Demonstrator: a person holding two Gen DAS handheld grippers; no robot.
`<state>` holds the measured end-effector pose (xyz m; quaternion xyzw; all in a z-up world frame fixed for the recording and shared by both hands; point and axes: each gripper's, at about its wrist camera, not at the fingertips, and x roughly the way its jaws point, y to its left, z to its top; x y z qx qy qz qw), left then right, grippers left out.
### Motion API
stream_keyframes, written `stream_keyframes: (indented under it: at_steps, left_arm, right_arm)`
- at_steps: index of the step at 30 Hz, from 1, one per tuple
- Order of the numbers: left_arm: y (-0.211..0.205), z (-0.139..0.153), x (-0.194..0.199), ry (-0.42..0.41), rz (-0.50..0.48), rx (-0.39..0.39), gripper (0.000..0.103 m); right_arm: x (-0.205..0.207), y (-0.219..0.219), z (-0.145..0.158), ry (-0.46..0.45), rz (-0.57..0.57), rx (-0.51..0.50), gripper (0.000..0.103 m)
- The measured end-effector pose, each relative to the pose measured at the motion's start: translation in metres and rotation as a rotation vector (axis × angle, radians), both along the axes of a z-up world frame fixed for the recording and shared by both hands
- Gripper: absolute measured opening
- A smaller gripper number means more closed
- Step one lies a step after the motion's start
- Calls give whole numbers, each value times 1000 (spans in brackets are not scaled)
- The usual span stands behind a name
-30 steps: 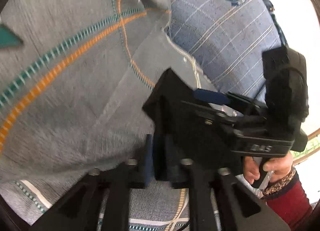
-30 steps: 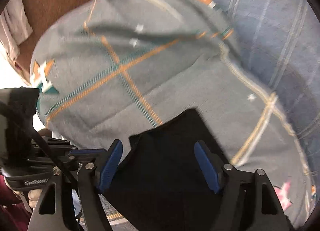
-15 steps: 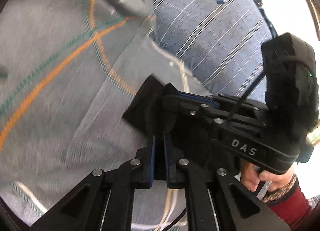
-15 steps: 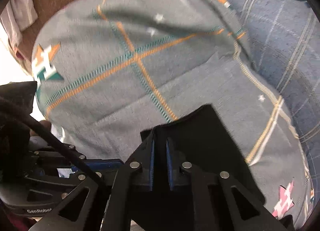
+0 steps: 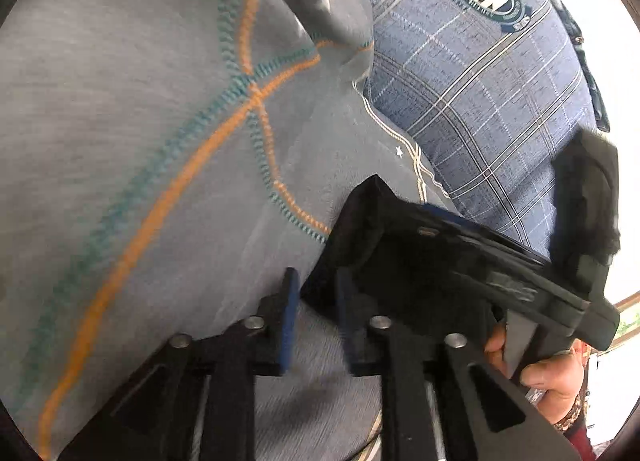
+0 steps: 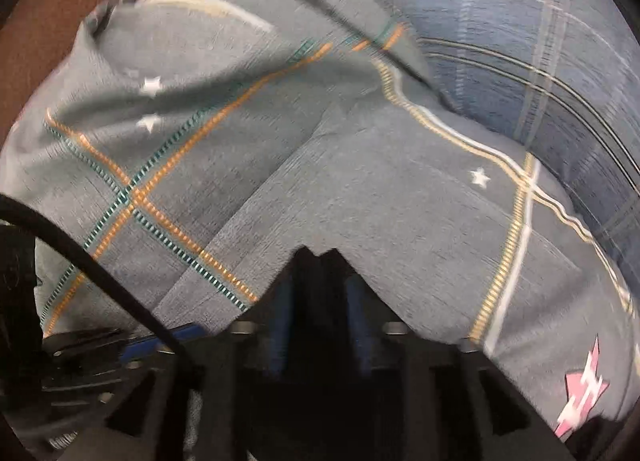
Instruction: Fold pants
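Both claws opening: left claw [image 5: 314, 303] off black pants [image 5: 400, 261], right claw [image 6: 320, 301] around them; fold may spring open.

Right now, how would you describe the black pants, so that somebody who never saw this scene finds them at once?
Start from the large grey bedcover with crossing orange and teal stitched lines, lying beside a blue plaid pillow. At its near edge lies a small dark bundle, the black pants. They are the only plain black cloth here, without any stripe or pattern.

Home bedroom: patterned grey bedsheet [image 6: 400, 201], blue plaid pillow [image 5: 480, 93].
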<state>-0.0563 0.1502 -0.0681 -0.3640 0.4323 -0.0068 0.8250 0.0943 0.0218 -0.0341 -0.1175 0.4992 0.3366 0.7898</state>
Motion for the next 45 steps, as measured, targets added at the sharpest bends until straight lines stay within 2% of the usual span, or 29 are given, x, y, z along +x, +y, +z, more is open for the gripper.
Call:
stream_keyframes:
  at_steps: [1,5,7,10,13,16,18,23,27,28,29,30,31,35,40,42,45]
  left_arm:
    - [2,7,-7,-11,8,15,26]
    - [-2,33,-18,-37,36,83,39]
    - [-9,43,-26,-58,10,104,41]
    - [-46,64,-23,-99,-70,153,43]
    - [-87,77,-10,-136,-172,171,53]
    - [-130,76,9,-136,-279,188,53]
    - [-161,68,28,-123,-352,190,53]
    - [-214,33,61,-54,-463,213,53]
    - [-237,21,70,-49,-496,271,53]
    - [-241,20,69,-55,-504,280,53]
    - [-243,21,69,-59,-510,288,53]
    - [-244,21,69,-60,-512,293,53]
    - [-246,21,70,-60,-514,296,53]
    - [-242,18,66,-54,-535,303,53]
    - [-249,18,52,-68,-562,334,53]
    - [-250,14,46,-68,-563,348,53]
    - [-251,14,34,-77,-569,382,53]
  right_arm:
    - [-5,-13,10,-37,-19,19,77]
    - [-27,-84,47,-157,-90,50,77]
    - [-33,-145,63,-190,-181,50,77]
    - [-39,-224,82,-233,-317,-11,77]
    - [-5,-318,92,-239,-515,-115,77]
    - [33,-388,90,-177,-653,-146,77]
    - [56,-418,85,-143,-717,-162,77]
    - [105,-432,53,-32,-790,-222,77]
    - [123,-427,20,5,-777,-396,75]
    - [122,-425,13,16,-768,-423,67]
    - [121,-424,8,42,-760,-429,54]
    - [118,-424,4,76,-756,-416,15]
    - [115,-425,3,107,-761,-400,6]
    - [83,-432,23,76,-780,-377,6]
    - [16,-468,50,29,-852,-278,6]
    - [-13,-482,46,18,-880,-255,7]
    - [-48,-502,30,15,-919,-228,13]
